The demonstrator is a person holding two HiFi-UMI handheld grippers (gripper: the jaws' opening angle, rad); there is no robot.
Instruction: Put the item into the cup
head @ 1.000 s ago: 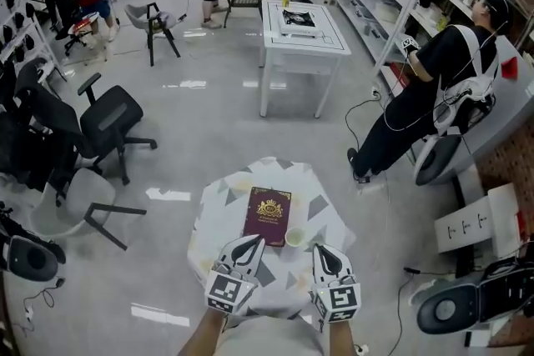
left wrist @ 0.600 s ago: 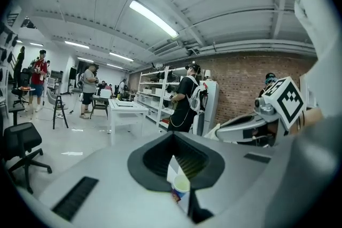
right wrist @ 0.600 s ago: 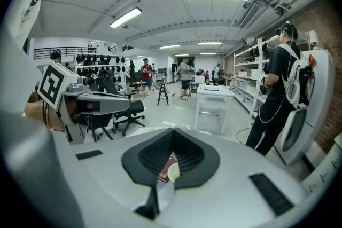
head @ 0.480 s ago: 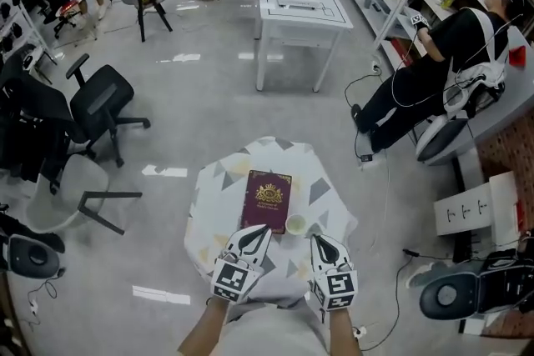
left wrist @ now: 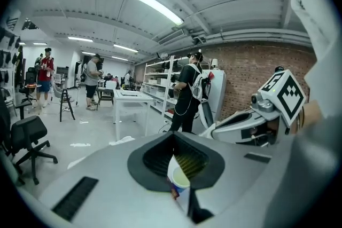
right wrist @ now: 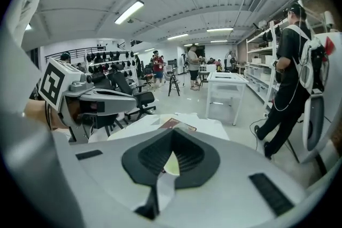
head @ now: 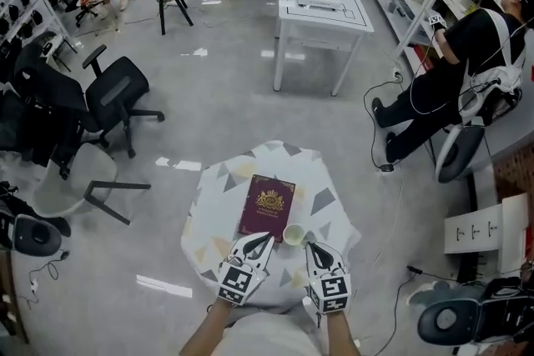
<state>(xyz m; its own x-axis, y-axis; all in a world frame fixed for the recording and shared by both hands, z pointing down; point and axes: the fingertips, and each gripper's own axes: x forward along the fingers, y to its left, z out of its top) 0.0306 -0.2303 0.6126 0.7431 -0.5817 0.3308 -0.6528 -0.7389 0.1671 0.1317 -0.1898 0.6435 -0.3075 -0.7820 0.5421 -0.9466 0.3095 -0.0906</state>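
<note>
From my end, both tools hover over the near edge of the small cloth-covered worktop. The left gripper is clenched, its jaws drawn to a thin slit with nothing pinched in them. The right gripper is the same, clamped down on nothing. The cup stands upright, mouth up, close to the near edge and a little right of centre, just off the near right corner of the maroon book. It sits ahead of and between the two tips, to the right of the left one and to the left of the right one, and each gripper view shows it straight through its own slit. I judge the two about equally near, the right perhaps slightly closer. The book's long axis runs from near edge to far edge, slightly slanted. I can't make out anything small enough to drop in the cup, so I'd find that first.
</note>
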